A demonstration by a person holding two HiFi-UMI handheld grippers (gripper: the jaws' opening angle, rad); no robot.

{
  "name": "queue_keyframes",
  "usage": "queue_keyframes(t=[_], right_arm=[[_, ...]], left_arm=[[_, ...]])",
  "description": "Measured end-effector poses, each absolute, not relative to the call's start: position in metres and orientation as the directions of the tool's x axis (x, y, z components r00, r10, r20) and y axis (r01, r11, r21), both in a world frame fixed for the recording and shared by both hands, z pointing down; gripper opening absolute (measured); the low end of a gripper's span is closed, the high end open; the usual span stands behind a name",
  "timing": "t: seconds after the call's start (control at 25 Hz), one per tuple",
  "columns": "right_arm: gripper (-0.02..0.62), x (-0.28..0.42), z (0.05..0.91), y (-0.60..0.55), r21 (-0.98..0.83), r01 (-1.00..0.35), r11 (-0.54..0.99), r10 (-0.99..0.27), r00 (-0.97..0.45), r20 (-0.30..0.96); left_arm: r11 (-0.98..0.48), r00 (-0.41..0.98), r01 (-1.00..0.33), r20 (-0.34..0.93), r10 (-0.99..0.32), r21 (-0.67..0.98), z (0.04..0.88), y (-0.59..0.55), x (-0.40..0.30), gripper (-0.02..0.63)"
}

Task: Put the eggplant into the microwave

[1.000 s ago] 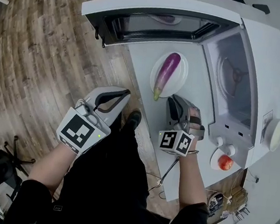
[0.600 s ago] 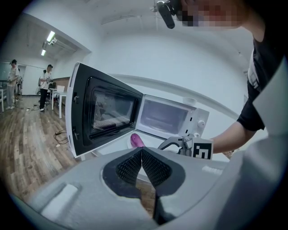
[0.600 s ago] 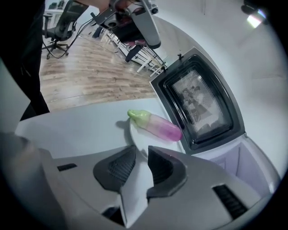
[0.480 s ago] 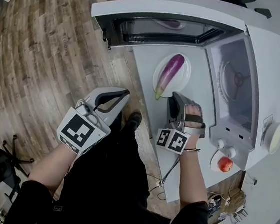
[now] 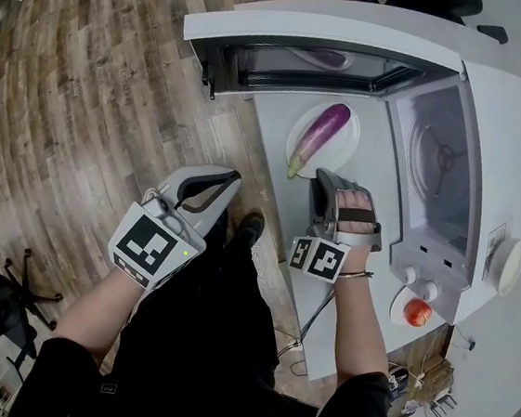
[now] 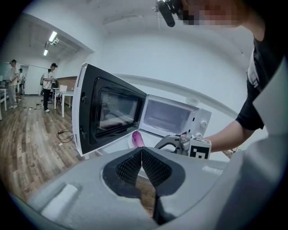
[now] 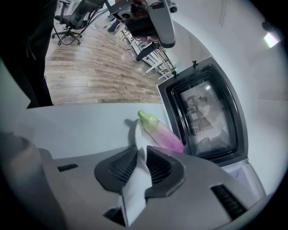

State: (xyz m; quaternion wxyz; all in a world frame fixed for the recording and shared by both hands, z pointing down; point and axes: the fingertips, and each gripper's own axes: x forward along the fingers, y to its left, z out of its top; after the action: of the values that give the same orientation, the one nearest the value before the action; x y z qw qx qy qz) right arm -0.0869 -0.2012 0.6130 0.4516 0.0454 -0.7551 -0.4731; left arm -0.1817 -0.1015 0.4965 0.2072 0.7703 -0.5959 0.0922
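A purple eggplant with a green stem lies on a white plate on the white table, in front of the microwave, whose door stands wide open. My right gripper is at the plate's near rim. In the right gripper view its jaws are closing with the plate's rim between them and touching both pads; the eggplant lies just beyond. My left gripper hangs off the table's left side, shut and empty, and looks toward the eggplant.
A red tomato-like fruit sits on a small white dish beside the microwave's knobs. The table's left edge drops to wooden floor. Office chairs and people stand far off in the room.
My right gripper has rolled at the wrist and edged a little toward the plate. The left gripper has stayed put.
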Motion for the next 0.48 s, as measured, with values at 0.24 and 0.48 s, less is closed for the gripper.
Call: queue_keyframes(t=[0.24, 0.48], right_arm=[[0.055, -0.087, 0.614, -0.196, 0.739, 0.356, 0.573, -0.496, -0.567, 0.657], [0.058, -0.092, 0.613, -0.179, 0.722, 0.355, 0.593, -0.462, -0.584, 0.667]], left_arm=[[-0.201, 0.272, -0.957, 0.396, -0.877, 0.211, 0.499, -0.102, -0.182, 0.009], [-0.208, 0.280, -0.955, 0.399, -0.873, 0.213, 0.501, -0.104, -0.178, 0.009]])
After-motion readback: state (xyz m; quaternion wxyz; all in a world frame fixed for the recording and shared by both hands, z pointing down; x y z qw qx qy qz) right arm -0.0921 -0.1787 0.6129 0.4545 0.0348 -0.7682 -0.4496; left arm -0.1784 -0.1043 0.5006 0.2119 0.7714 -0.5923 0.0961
